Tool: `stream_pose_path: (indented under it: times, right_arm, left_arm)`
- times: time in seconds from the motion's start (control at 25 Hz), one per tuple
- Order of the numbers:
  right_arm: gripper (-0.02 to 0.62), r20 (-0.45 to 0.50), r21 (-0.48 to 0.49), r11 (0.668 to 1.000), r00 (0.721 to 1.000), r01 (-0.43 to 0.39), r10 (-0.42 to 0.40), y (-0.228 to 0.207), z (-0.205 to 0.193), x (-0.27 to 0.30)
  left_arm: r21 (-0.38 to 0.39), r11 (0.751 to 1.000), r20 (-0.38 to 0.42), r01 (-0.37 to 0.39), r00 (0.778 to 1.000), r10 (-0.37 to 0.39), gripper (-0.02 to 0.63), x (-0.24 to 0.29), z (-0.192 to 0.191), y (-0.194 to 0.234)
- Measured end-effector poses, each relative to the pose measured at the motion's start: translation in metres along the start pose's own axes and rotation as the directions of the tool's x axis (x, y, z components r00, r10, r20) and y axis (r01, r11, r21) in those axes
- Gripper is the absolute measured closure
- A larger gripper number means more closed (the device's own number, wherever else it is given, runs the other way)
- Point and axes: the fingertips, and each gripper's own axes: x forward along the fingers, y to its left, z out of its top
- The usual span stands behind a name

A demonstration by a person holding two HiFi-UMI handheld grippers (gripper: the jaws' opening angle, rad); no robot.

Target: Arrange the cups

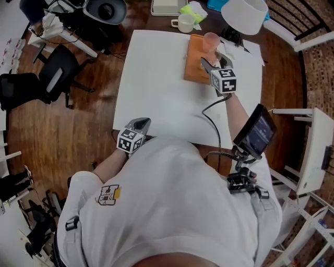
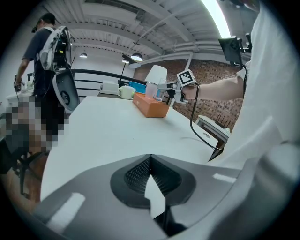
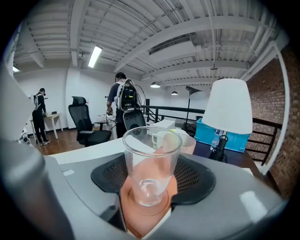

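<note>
Glass cup is gripped in the right claw over the orange board, at one o'clock on the surface. Left claw is closed and empty. Placing seems underway; next, lower gently and release.

dark wooden floor, brick wall, black office chair, white lamp.

No text, number or brand could be read anywhere. The small badge on the white shirt was too small to read. The left cube and the right cube carried only black-and-white square patterns, without letters.
</note>
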Motion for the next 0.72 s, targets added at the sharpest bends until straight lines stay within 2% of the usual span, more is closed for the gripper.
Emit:
stream_pose_path:
  times: [0.28, 0.72]
  right_arm:
    - [0.313, -0.019, 0.000, 1.000, 1.000, -0.006, 0.006, -0.0001, -0.0091, 0.0087]
    - [0.313, 0.009, -0.031, 1.000, 1.000, -0.003, 0.003, 0.0065, -0.0086, 0.0096]
  left_arm:
    - [-0.015, 1.000, -0.010, -0.013, 1.000, 0.013, 0.606, -0.0022, -0.0022, 0.0013]
    - [-0.017, 1.000, -0.012, -0.016, 1.000, 0.016, 0.606, 0.0009, -0.0034, 0.0037]
